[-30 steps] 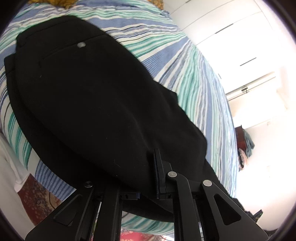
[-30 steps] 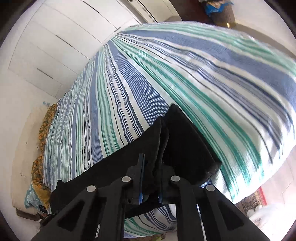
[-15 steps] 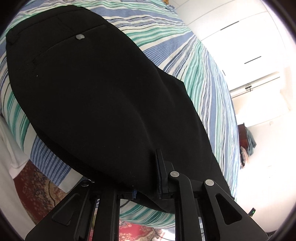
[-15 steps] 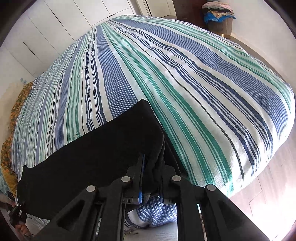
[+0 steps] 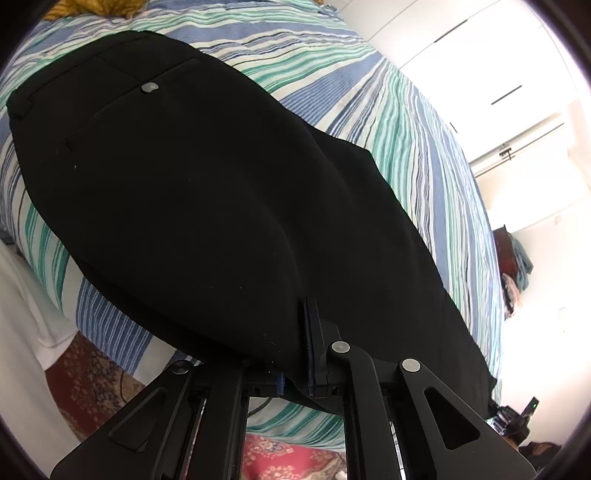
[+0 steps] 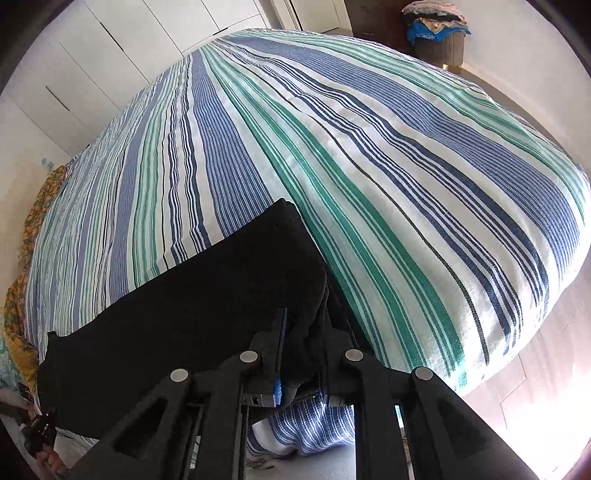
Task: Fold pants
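Observation:
Black pants (image 5: pixel 207 192) lie folded lengthwise along the near edge of a striped bed (image 5: pixel 406 122), seat side up, a grey pocket button (image 5: pixel 149 87) showing. My left gripper (image 5: pixel 295 343) is shut on the pants' near edge below the seat; cloth hides its left finger. In the right wrist view the leg end of the pants (image 6: pixel 207 295) rests on the bedspread (image 6: pixel 369 166). My right gripper (image 6: pixel 306 325) has bunched hem cloth filling the gap between its pads, and its jaws are opening.
The bed's edge runs just under both grippers, with a red patterned rug (image 5: pixel 92 373) and wooden floor (image 6: pixel 546 369) below. White wardrobe doors (image 6: pixel 110 55) stand beyond the bed. A basket of laundry (image 6: pixel 437 33) sits at the far corner.
The right gripper came down with the hem, which now lies on the bed, and its jaws widened slightly. In the left wrist view the pants' layers settled flat and aligned.

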### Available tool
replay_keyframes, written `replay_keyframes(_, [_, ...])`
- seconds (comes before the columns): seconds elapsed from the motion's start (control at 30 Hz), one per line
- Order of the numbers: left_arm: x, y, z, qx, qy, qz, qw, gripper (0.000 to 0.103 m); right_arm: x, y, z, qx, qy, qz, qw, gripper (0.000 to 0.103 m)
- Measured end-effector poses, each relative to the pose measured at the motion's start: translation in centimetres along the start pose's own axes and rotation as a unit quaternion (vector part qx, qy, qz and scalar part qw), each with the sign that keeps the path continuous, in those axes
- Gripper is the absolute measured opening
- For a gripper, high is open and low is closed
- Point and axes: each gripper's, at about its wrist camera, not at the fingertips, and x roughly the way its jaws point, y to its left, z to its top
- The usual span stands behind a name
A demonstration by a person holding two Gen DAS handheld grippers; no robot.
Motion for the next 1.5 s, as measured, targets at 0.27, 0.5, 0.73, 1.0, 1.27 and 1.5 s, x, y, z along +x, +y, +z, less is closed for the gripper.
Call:
replay_keyframes(0.27, [0.2, -0.1, -0.3, 0.009, -0.002, 0.01, 0.9999, 0.007, -1.3, -1.0, -0.2, 0.041, -0.03, 0.078, 0.996, 0.05])
replay_keyframes(0.5, [0.3, -0.3, -0.4, 0.013, -0.005, 0.012, 0.9998, 0.007, -1.8, -1.7, 0.0, 0.058, -0.049, 0.083, 0.994, 0.012])
replay_keyframes(0.73, [0.4, -1.0, -0.7, 0.021, -0.005, 0.036, 0.9991, 0.011, -1.0, -2.4, -0.1, 0.081, -0.027, 0.033, 0.996, 0.02])
replay_keyframes(1.0, [-1.4, -3.5, -1.6, 0.052, -0.027, 0.092, 0.9941, 0.056, -3.3, -2.2, -0.7, 0.079, -0.083, -0.061, 0.992, 0.052])
replay_keyframes(1.27, [-6.7, -3.8, -2.9, 0.07, -0.096, 0.155, 0.9808, 0.073, -6.3, -7.6, -0.4, 0.144, -0.112, -0.021, 0.983, 0.052])
replay_keyframes(1.5, [-7.6, -4.8, -2.8, 0.072, -0.112, 0.157, 0.9786, 0.073, -8.4, -6.4, 1.8, 0.08, -0.101, 0.022, 0.991, 0.054])
